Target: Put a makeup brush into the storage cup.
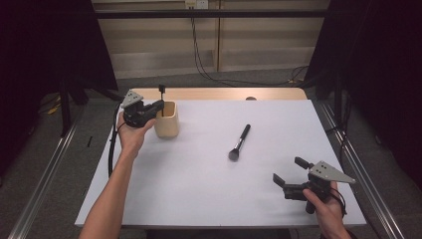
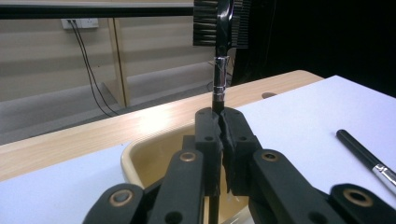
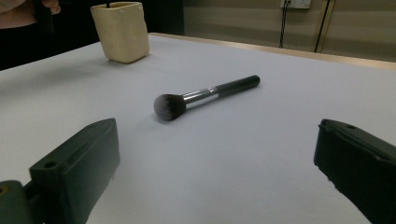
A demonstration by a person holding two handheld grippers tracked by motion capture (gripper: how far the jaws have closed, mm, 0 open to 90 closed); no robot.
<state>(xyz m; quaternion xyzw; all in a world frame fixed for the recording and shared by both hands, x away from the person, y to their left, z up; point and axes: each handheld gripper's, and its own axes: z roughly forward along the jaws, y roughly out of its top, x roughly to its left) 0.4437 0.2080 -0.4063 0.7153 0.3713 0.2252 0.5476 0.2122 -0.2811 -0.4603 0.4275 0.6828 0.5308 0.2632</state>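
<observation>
Jaws of the left gripper (image 2: 218, 123) clamp a brush (image 2: 219, 51) upright over the cup (image 1: 166, 119); right gripper (image 1: 289, 177), jaws wide apart, sits well right of the cup, beyond a second brush (image 1: 239, 142).

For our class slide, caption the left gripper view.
Left gripper shut on an upright brush above the beige cup.

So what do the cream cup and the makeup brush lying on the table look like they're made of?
The cream cup looks like matte ceramic or moulded plastic: thick rounded rim, slightly uneven walls, no shine; which one is unclear. The makeup brush has a glossy black handle, plastic or lacquered wood, a shiny metal-looking ferrule, and soft dark bristles with paler tips, probably synthetic.
</observation>
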